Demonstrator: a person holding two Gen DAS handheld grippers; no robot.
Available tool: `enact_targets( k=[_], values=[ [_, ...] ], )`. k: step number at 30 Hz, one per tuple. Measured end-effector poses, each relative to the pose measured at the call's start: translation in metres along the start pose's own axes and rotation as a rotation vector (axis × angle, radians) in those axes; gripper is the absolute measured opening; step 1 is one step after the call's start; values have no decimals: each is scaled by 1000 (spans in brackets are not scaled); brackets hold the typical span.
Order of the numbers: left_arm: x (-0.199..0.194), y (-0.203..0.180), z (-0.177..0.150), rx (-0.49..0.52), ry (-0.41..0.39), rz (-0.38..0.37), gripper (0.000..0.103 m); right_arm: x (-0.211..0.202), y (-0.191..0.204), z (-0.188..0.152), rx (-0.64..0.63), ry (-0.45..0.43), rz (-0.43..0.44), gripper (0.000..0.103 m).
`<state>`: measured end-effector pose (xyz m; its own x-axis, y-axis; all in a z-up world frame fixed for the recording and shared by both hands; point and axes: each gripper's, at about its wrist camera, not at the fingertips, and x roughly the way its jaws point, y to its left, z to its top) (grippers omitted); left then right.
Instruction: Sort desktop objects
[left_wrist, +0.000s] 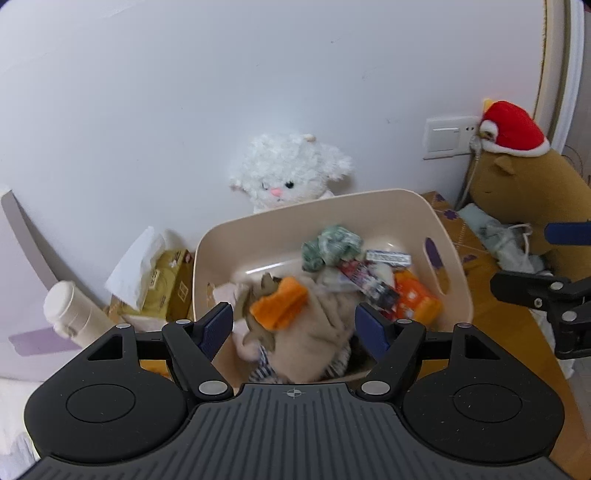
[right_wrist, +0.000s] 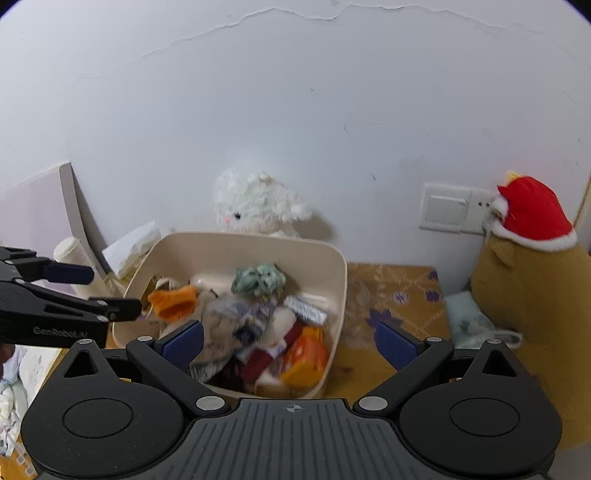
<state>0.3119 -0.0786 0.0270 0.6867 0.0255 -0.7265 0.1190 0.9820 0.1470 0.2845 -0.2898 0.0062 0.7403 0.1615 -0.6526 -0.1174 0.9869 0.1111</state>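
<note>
**Two open hand-held grippers above a filled beige bin**

The left hand-held gripper (left_wrist: 294, 330) hangs over the near end of a beige rounded plastic bin (left_wrist: 388, 206), its blue-padded fingers spread apart with nothing between them. The right hand-held gripper (right_wrist: 290, 341) hovers over the bin's near right corner, its fingers also wide apart and empty; one finger is over the bin, the other over the table.

The bin (right_wrist: 258, 245) stands on a table covered by a mustard-yellow cloth with purple flower print (right_wrist: 399, 291). The sorted objects are piled inside it: an orange knitted fabric piece (left_wrist: 280, 304) on the left, resting on a beige soft cloth bundle (left_wrist: 317, 332); a crumpled green cloth (left_wrist: 330, 247) toward the far side; an orange plastic packet (left_wrist: 415, 299) on the right; and a dark printed snack wrapper (left_wrist: 369, 282) between them. Motion blur softens the pile, so smaller items cannot be told apart.

Behind the bin, against the white wall, sits a fluffy white plush lamb (left_wrist: 288, 171). To the bin's left are a yellow tissue box with a white tissue sticking up (left_wrist: 162, 273) and a cream cylindrical bottle (left_wrist: 74, 310). At the right, near a white wall switch (left_wrist: 448, 138), sits a brown plush animal wearing a red hat (left_wrist: 524, 173).
</note>
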Motion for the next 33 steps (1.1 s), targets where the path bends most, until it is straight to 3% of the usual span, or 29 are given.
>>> enact_targets(
  k=[23,33],
  values=[
    [-118,-34,-69,-82,15,-14,74,-109,31,-48,-41,47,28,101],
    [-153,-37,-94,-109,34,15,74,-135,22,-67,11,139,52,101]
  ],
)
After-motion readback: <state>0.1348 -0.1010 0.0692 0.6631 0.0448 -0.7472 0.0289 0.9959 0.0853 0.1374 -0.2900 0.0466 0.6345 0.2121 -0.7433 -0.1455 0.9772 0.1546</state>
